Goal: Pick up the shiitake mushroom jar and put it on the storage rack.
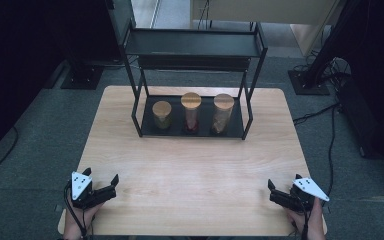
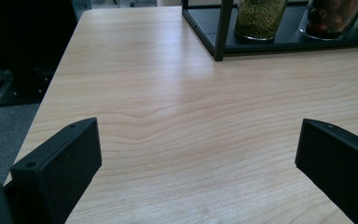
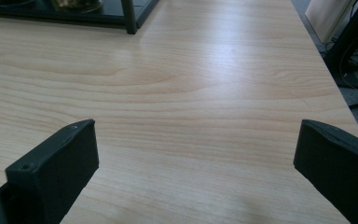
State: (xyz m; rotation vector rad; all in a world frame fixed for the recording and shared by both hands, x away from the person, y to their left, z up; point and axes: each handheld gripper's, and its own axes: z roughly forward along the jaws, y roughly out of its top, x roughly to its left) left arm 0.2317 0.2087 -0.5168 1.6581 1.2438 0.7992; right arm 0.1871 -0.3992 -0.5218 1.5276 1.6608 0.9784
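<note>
Three glass jars with wooden lids stand in a row on the bottom shelf of a black metal rack [image 1: 136,111]: a short one with green contents [image 1: 162,115], a taller one with red contents [image 1: 191,112] and one with pale contents [image 1: 223,113]. My left gripper [image 1: 101,175] rests open at the table's near left corner, far from the rack. At the near right corner my right gripper [image 1: 284,181] is open too. In the left gripper view the green jar [image 2: 260,18] and the red jar [image 2: 331,18] sit beyond the wide-apart jaws. Neither gripper holds anything.
The rack stands at the far middle of the light wooden table [image 1: 190,165], and its upper shelf [image 1: 190,44] carries nothing visible. Bare wood lies between the grippers and the rack. Cables [image 1: 325,112] and stand bases [image 1: 307,82] lie on the grey floor around the table.
</note>
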